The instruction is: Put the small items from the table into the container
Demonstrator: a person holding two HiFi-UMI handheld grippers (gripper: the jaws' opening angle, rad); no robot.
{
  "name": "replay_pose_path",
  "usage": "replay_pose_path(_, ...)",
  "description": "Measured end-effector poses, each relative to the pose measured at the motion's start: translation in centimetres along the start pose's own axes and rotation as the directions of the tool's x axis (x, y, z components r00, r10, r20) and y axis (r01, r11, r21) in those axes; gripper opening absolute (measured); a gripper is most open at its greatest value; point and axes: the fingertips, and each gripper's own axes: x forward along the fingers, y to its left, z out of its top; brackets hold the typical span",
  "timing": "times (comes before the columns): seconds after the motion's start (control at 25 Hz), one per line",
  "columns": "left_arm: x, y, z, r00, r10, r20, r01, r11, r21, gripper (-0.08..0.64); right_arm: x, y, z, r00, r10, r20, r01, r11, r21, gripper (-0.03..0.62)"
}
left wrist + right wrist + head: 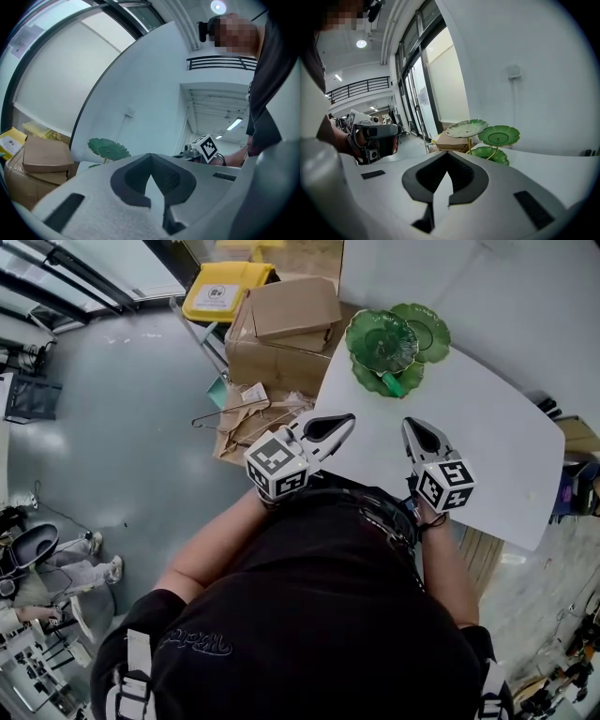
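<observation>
The person is standing at the near end of the white rectangular surface (487,427), holding both claws out over it. The left claw (348,418) is sitting with its jaws pressed together and nothing between them, and the right claw (410,424) is showing the same, tips meeting and empty. The container, a green tiered stand of lotus-leaf dishes (394,338), is standing at the far end of the surface, close to its left edge, well ahead of both claws and roughly on the line between them. The right claw looks a touch nearer to it and is pointing more squarely at it, while the left claw is hovering right at the surface's left edge. I am not making out any loose small item on the bare white top. A little green piece (394,382) is lying at the stand's near rim, though I cannot tell whether it belongs to the stand. My guess is that any pickup is going to start from the right side.
</observation>
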Motion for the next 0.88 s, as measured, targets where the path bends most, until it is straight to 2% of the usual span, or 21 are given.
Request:
replay_pose_path(0.24, 0.8, -1.2, -1.9, 0.998, -0.049, -0.027, 0.048, 0.998, -0.040, 0.003, -1.5, -1.4, -1.0, 0.999, -0.042, -0.011, 0.042, 0.999, 0.030, 0.017)
replay_pose_path(0.48, 2.6, -3.3, -3.7, 0.990, -0.130, -0.051, 0.124, 0.987, -0.104, 0.003, -5.2, -3.1, -2.8, 0.992, -0.119, -0.035, 0.122, 0.989, 0.084, 0.017)
replay_pose_path(0.68, 6.1, -6.4, -4.5, 0.965, -0.252, -0.075, 0.241, 0.962, -0.127, 0.003, -9.4, -5.2, -3.6, 0.978, -0.207, -0.025, 0.208, 0.972, 0.110, 0.017)
replay_pose_path(0.88, 11.1, -10.6, -5.7, 0.934, -0.337, -0.116, 0.325, 0.939, -0.116, 0.003, -14.8, -8.8, -6.0, 0.959, -0.284, -0.018, 0.283, 0.946, 0.159, 0.017)
